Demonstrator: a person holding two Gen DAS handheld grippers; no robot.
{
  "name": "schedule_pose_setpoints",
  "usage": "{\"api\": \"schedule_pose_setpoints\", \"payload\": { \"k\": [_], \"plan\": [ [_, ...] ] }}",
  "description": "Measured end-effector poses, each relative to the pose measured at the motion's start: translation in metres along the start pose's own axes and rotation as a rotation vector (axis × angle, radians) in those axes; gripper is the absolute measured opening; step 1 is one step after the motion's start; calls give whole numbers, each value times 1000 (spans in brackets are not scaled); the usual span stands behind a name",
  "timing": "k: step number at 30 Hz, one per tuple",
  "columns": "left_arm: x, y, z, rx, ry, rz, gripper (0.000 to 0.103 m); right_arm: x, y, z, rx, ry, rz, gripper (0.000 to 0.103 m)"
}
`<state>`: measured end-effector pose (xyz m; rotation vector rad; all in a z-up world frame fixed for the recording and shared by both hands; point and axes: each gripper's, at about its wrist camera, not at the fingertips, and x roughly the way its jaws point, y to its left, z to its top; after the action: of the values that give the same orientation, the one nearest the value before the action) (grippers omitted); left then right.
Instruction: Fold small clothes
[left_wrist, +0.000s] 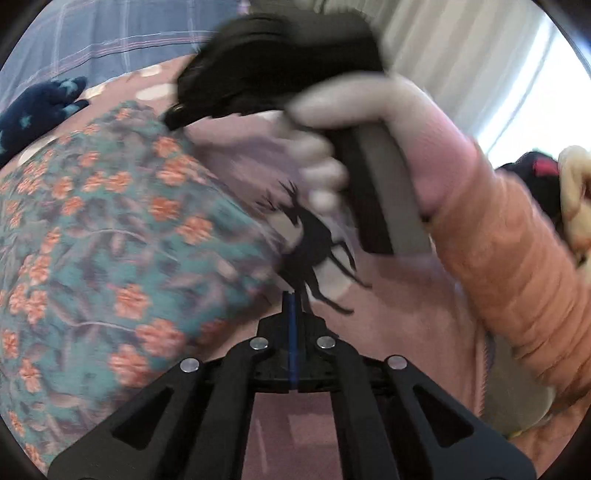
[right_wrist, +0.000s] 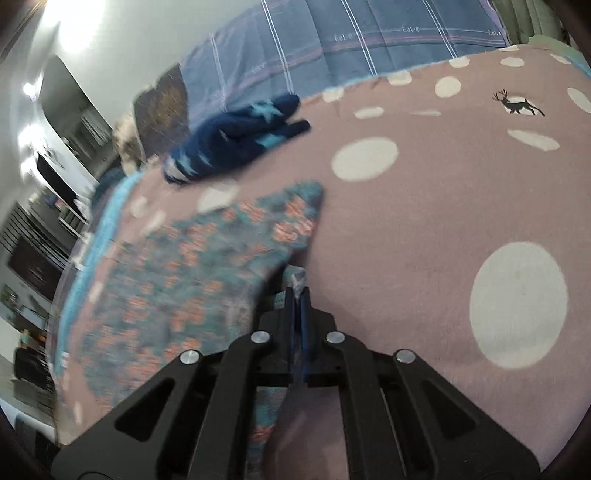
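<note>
A small teal garment with orange flowers lies on a pink blanket with white dots. My left gripper is shut, its tips at the garment's right edge; whether cloth is pinched I cannot tell. In the right wrist view the same garment spreads to the left, and my right gripper is shut on its edge, a bit of cloth sticking out between the tips. The right hand-held gripper body, held by a hand in an orange sleeve, fills the upper part of the left wrist view.
A dark blue piece with light stars lies further back on the blanket. A blue plaid sheet lies behind. A black deer print marks the blanket. Room furniture shows at far left in the right wrist view.
</note>
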<state>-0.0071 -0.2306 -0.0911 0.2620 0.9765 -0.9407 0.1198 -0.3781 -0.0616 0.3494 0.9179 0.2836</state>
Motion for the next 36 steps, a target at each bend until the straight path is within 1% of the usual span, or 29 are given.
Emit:
{"api": "schedule_pose_setpoints", "payload": {
  "k": [1, 2, 3, 4, 6, 8, 9, 10, 11, 13, 14, 16, 17, 18, 19, 21, 23, 24, 26, 27, 28, 29, 30, 31, 32, 33, 34, 35, 36],
  "plan": [
    [2, -5, -1, 25, -1, 24, 0, 9, -4, -3, 11, 30, -4, 2],
    [1, -7, -1, 32, -4, 30, 0, 15, -7, -7, 17, 54, 0, 3],
    [-2, -8, -1, 36, -10, 32, 0, 15, -9, -10, 18, 56, 9, 3],
    [-8, -9, 1, 47, -24, 52, 0, 13, -11, -12, 23, 56, 21, 4],
    [-17, -12, 3, 87, -55, 132, 2, 4, -16, -15, 44, 56, 38, 10],
    [-23, -14, 5, 132, -86, 222, 21, -10, -20, -18, 45, 44, 40, 12],
    [-23, -15, 6, 151, -98, 254, 34, -17, -22, -20, 38, 36, 39, 12],
    [-20, -16, 7, 176, -102, 279, 36, -23, -24, -23, 36, 32, 41, 13],
    [-16, -17, 9, 190, -92, 287, 36, -30, -26, -25, 44, 30, 51, 15],
    [-5, -20, 11, 212, -76, 277, 38, -38, -30, -27, 72, 29, 77, 19],
    [3, -22, 14, 232, -63, 284, 38, -40, -31, -28, 85, 32, 88, 20],
    [14, -22, 15, 261, -39, 329, 38, -40, -35, -30, 102, 42, 94, 23],
    [18, -21, 15, 266, -34, 338, 35, -38, -35, -31, 110, 52, 95, 25],
    [18, -22, 16, 261, -37, 342, 19, -35, -34, -30, 115, 62, 99, 29],
    [14, -18, 17, 241, -40, 325, 12, -33, -33, -30, 121, 70, 108, 32],
    [5, -13, 22, 204, -47, 270, 8, -28, -31, -27, 139, 88, 149, 40],
    [-8, -7, 21, 169, -52, 188, 7, -20, -28, -22, 164, 113, 190, 59],
    [-13, -6, 21, 166, -58, 173, 7, -13, -26, -19, 178, 134, 214, 62],
    [-20, -6, 20, 163, -64, 150, 6, -2, -20, -15, 188, 158, 229, 64],
    [-21, -6, 19, 157, -66, 145, 6, 4, -17, -12, 190, 166, 224, 64],
    [-21, -6, 19, 154, -65, 144, 6, 11, -13, -9, 190, 165, 207, 57],
    [-18, -7, 18, 153, -62, 148, 6, 14, -9, -6, 181, 151, 177, 9],
    [-14, -8, 18, 160, -60, 157, 6, 16, -5, -4, 170, 145, 141, 8],
    [-11, -9, 19, 171, -58, 167, 6, 14, 0, -3, 167, 124, 106, 7],
    [-6, -13, 17, 199, -53, 184, 6, 9, 4, -2, 161, 92, 89, 6],
    [-2, -16, 14, 216, -42, 176, 6, 4, 10, -2, 136, 59, 64, 6],
    [3, -20, 10, 225, -27, 159, 6, 0, 16, -3, 89, 29, 13, 6],
    [12, -22, 7, 250, -15, 169, 6, 2, 19, -6, 44, 30, -39, 6],
    [16, -24, 5, 267, -20, 177, 6, 10, 19, -10, 9, 51, -84, 7]
  ]
}}
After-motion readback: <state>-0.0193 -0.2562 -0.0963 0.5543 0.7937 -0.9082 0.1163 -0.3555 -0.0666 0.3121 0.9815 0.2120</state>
